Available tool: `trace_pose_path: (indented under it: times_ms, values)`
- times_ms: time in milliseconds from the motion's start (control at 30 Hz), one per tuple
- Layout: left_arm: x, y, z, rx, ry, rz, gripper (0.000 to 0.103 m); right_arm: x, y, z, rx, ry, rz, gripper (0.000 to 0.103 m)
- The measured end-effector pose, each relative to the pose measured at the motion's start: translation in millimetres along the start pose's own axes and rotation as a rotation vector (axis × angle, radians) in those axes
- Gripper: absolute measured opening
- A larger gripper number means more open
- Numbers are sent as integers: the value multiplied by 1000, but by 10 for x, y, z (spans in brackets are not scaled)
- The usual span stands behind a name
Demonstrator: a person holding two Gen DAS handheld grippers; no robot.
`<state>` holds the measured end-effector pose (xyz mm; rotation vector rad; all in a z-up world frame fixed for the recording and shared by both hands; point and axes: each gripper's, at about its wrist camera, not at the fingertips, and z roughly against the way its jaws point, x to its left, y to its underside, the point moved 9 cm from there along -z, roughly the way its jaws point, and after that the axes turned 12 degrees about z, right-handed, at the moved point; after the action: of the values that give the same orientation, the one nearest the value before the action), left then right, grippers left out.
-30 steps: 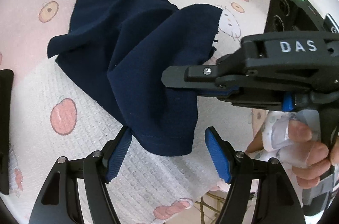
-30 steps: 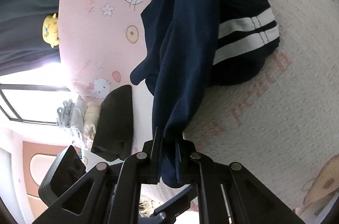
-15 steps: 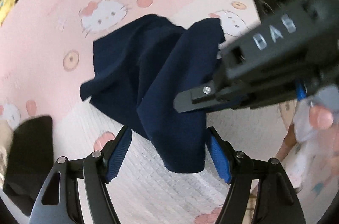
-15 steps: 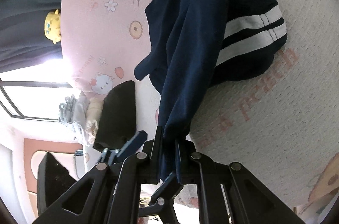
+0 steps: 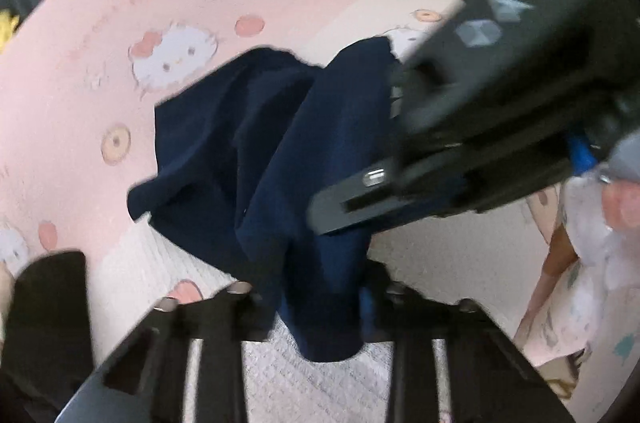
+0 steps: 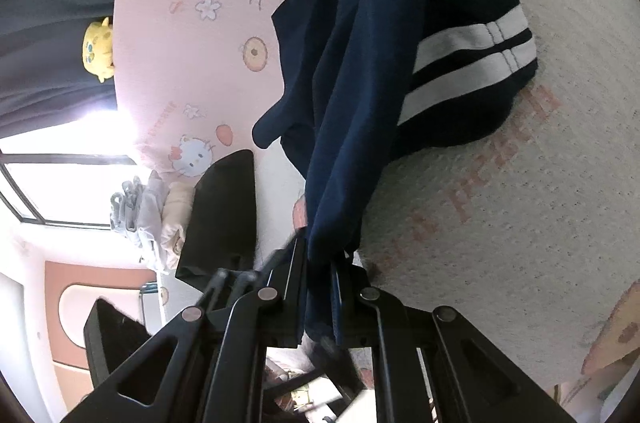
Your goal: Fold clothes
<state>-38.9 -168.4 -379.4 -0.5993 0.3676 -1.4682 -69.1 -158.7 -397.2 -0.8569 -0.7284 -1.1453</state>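
Now left tool [image 5: 316, 297] just closed onto navy garment [image 5: 256, 151]; right tool [image 6: 320, 287] still clamped on it.

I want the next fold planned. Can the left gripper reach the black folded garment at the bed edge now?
Probably not yet. The left gripper has just been closing on the navy shorts, with cloth between its jaws. The black folded garment lies close, unobstructed, but it must release first.

From my remote seat: the navy striped garment [image 6: 400, 71] trails off the pink-and-white cartoon-print blanket [image 6: 500, 223] toward both grippers, a folded black cloth [image 6: 224, 219] on the blanket's edge to its left, a small yellow plush toy [image 6: 97, 49] beyond.
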Motion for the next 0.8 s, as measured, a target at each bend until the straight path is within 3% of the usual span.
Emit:
trace_pose_path:
  times_ms: [100, 267, 433, 600, 800]
  values:
    - [89, 1, 9, 4, 0, 46, 16, -93, -27, 52, -19, 22, -39, 22]
    - [247, -10, 55, 4, -6, 100, 15, -209, -158, 281, -94, 34, -118, 56]
    - [362, 7, 42, 18, 13, 124, 15, -340, -372, 573, -192, 69, -187, 60]
    - [449, 8, 53, 14, -14, 125, 15, -361, -574, 746, -220, 104, -192, 60]
    - [577, -10, 124, -1, -36, 128, 15, -585, -550, 842, -177, 283, -231, 60]
